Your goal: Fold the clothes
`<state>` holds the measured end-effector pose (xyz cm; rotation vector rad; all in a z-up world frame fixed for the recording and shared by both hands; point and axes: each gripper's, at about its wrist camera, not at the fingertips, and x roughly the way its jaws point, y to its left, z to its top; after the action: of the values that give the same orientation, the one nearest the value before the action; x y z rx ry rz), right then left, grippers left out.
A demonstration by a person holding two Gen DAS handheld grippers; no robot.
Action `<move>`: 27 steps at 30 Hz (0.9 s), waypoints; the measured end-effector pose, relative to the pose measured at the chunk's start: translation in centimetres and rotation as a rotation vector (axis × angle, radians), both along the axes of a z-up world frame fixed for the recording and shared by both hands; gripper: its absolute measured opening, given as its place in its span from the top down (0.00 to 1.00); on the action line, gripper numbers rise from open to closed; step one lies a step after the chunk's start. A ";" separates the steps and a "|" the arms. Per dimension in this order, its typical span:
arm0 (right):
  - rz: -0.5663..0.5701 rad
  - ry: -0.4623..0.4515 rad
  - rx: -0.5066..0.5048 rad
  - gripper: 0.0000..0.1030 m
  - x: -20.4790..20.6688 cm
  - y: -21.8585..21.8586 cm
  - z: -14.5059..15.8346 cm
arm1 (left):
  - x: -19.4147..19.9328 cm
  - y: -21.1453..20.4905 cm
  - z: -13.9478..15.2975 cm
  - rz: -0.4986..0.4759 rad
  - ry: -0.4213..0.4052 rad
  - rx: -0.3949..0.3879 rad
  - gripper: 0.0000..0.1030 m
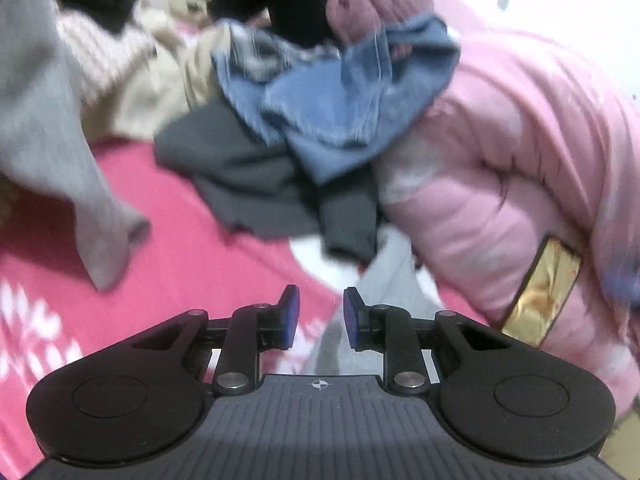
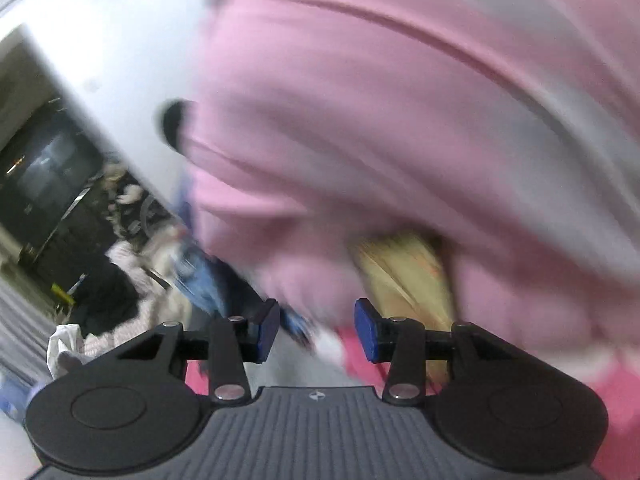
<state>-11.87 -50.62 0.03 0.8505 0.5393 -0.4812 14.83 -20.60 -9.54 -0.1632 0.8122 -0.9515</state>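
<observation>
unfolded heap at twelve o'clock: blue jeans (image 1: 344, 108) atop dark grey garment (image 1: 256, 184), beside pink quilt (image 1: 520, 152). left gripper (image 1: 321, 318), right gripper (image 2: 316, 330): released, empty. folding apparently unstarted.

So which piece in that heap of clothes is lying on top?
The blue denim piece. It drapes over the dark grey garment, which sticks out beneath it toward the gripper; the beige cloth lies off to the left.
</observation>
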 end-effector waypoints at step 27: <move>0.169 -0.118 0.164 0.94 1.8 2.1 -6.1 | -15.2 -11.6 1.0 -0.518 -0.310 0.170 0.83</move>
<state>-10.10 -48.50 -6.12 0.9745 0.5415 -0.2321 -0.39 -32.25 -8.51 0.3530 0.6520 -1.3461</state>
